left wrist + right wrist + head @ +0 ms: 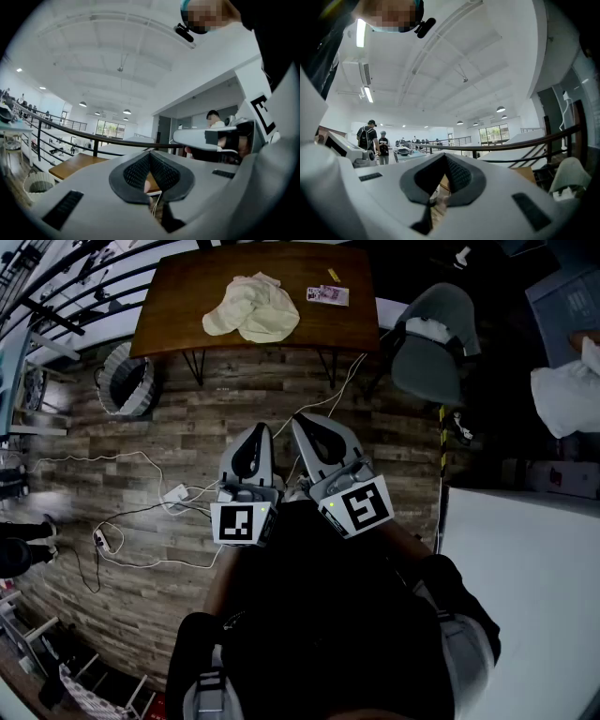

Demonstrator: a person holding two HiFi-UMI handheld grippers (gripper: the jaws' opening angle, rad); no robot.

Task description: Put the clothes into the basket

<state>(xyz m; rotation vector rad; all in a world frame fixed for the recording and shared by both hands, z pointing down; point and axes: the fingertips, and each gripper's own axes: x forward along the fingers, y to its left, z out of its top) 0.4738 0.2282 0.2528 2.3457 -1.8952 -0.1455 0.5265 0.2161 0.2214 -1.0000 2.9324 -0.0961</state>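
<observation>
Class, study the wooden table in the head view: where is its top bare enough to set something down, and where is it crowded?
Bare: the left end of the table, between its left edge and the pale clothes; also the right front corner, on the near side of the small packet. Crowded: the middle, under the pale clothes.

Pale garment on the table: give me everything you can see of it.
The garment is pale cream-yellow and looks like soft fabric, crumpled into a loose heap of folds. No sleeves or collar can be made out. It lies near the middle of the brown wooden table, left of a small pinkish packet and apart from it. Only the table touches it. The left gripper and right gripper are well short of it, over the floor.
</observation>
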